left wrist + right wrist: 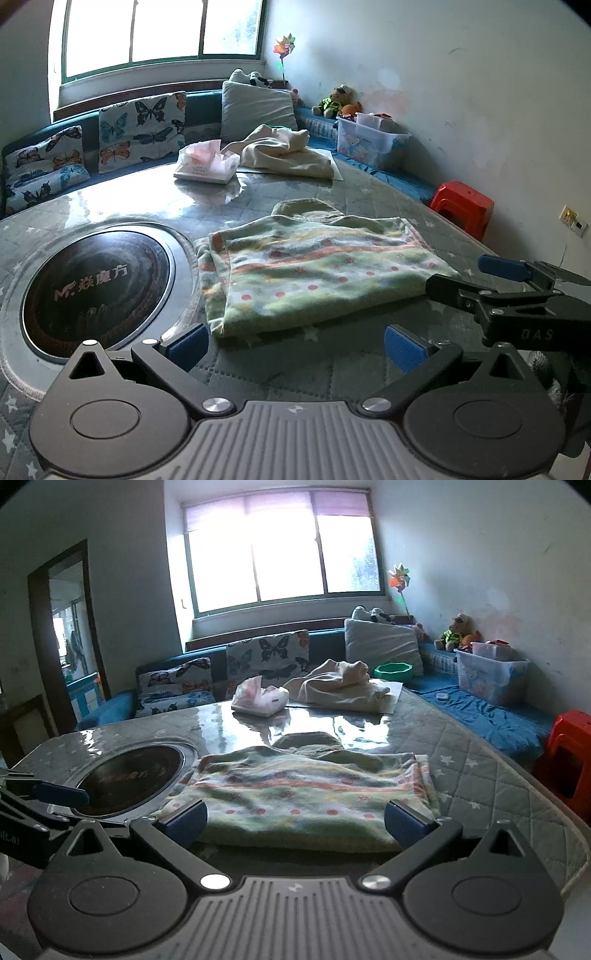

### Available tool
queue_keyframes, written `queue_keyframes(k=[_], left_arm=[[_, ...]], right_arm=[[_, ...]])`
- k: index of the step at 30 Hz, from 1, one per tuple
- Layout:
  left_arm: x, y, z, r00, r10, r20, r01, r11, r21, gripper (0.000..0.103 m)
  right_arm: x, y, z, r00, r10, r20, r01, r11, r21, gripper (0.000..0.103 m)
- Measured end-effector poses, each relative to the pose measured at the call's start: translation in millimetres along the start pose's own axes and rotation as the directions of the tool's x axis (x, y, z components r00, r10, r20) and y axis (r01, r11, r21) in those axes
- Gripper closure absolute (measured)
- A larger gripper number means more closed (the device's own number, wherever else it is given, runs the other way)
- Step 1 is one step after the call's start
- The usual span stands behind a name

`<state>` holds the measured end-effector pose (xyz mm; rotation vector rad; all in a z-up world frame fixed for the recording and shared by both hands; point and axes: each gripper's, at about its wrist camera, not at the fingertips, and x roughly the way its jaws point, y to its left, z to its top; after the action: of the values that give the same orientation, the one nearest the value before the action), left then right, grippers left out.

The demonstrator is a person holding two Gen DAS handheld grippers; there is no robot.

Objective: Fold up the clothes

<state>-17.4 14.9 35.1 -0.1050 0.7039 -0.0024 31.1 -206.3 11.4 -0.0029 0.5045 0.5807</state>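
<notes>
Across the middle of both views lies the table, covered in a quilted, star-printed sheet under glossy film, with a round cooktop set into it at centre left. On the table, centre frame, sits the garment: a green, striped and dotted fleece piece, already doubled flat, its collar end pointing away toward the window. Upper centre, well apart from it, a cream cloth lies heaped beside a tissue pack.

Left gripper: claw spread wide, empty, low over the table just short of the garment's near edge. Right gripper: claw likewise apart, holding nothing, its pads flanking the near hem without visible contact.

Judgement: the fabric looks soft, light and limp; it will sag and layers may slip apart on the slick film. Best hold is the near corners, pinching all layers together at the hem.
</notes>
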Motion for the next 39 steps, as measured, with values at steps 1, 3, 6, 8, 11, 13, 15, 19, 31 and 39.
queue_keyframes(k=[1,3,6,8,11,13,15,19,31,39], left_arm=[[0,-1,-2,1.0,0.002,-0.003,-0.002,1.0,0.0,0.0],[-1,-2,-4,1.0,0.004,-0.007,-0.004,1.0,-0.001,0.0],[-1,-3,-7,1.0,0.004,-0.014,-0.004,1.0,-0.002,0.0],[0,-3,-8,1.0,0.007,-0.017,-0.007,1.0,-0.002,0.0],[2,-2,-8,1.0,0.009,-0.021,-0.009,1.0,-0.005,0.0],[4,1,-7,1.0,0.016,-0.027,-0.016,1.0,-0.007,0.0],[6,4,-6,0.999,0.023,-0.032,-0.024,1.0,-0.01,0.0],[11,11,-1,0.998,0.036,-0.045,-0.036,0.999,-0.02,0.0],[32,25,12,0.995,0.052,-0.08,-0.054,0.998,-0.025,0.0],[45,26,18,0.994,0.046,-0.099,-0.048,0.999,-0.021,0.0]], right_arm=[[0,1,-1,1.0,0.006,-0.009,-0.006,1.0,-0.001,0.0],[-1,3,-3,1.0,0.009,-0.015,-0.01,1.0,-0.01,0.0],[-2,6,-5,1.0,0.015,-0.021,-0.016,0.999,-0.03,0.0],[-1,9,-5,0.999,0.025,-0.028,-0.026,0.999,-0.039,0.0],[2,12,-5,0.999,0.029,-0.038,-0.031,0.998,-0.048,0.0],[5,14,-4,0.999,0.033,-0.043,-0.035,0.998,-0.052,0.0],[9,15,-2,0.998,0.039,-0.047,-0.041,0.998,-0.056,0.0],[17,15,0,0.997,0.047,-0.06,-0.05,0.997,-0.053,0.0],[42,12,5,0.994,0.054,-0.099,-0.057,0.998,-0.026,0.0],[56,8,7,0.992,0.06,-0.114,-0.061,0.998,-0.01,0.0]])
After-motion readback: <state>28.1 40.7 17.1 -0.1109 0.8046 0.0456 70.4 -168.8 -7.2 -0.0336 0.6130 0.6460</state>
